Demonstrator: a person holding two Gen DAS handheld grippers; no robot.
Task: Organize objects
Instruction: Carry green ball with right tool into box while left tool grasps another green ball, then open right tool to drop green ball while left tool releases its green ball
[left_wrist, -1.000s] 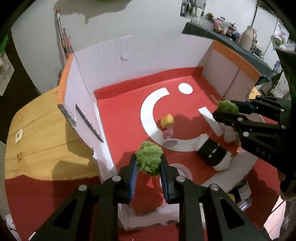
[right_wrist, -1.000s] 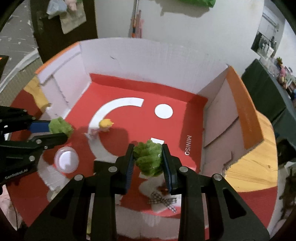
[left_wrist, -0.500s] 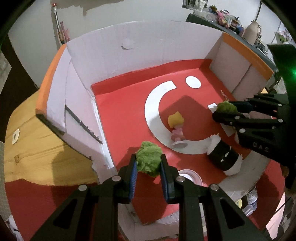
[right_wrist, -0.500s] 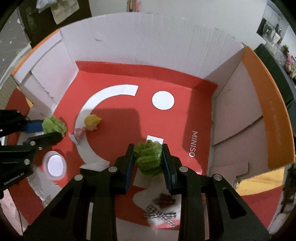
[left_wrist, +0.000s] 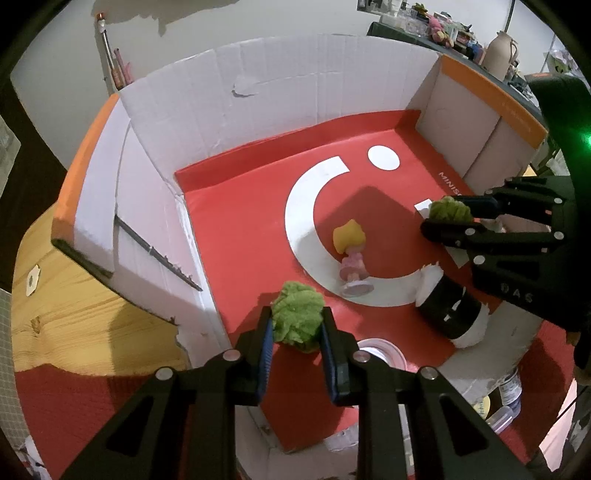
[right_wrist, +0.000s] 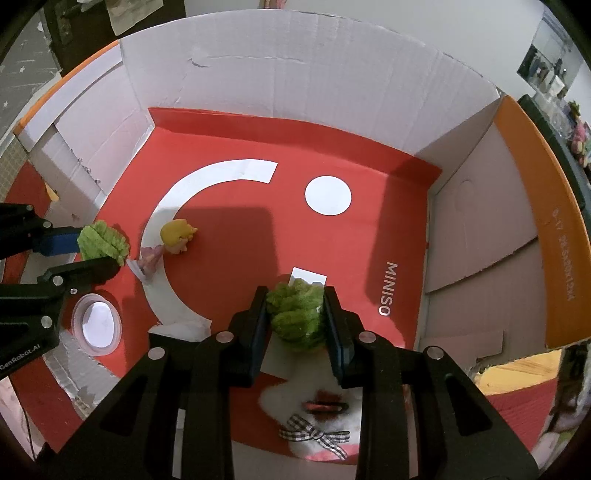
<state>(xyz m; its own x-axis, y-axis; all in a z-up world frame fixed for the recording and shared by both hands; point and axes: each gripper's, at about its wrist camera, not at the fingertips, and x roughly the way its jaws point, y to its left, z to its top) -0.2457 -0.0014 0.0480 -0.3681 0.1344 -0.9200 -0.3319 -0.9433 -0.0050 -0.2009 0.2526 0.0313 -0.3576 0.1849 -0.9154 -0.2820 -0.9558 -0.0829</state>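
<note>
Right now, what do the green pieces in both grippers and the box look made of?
Both green pieces look like soft, matte, ridged fabric or foam, pinched between the jaws; which is unclear. The box looks like corrugated cardboard: ribbed white walls, torn edges, a smooth red printed floor.

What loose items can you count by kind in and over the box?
Green lettuce pieces: 2, one in the left claw as left lettuce, one in the right claw as right lettuce
Blonde doll figurine: 1
Clear round lid: 1
Black-and-white plush item: 1
Total: 5
</note>
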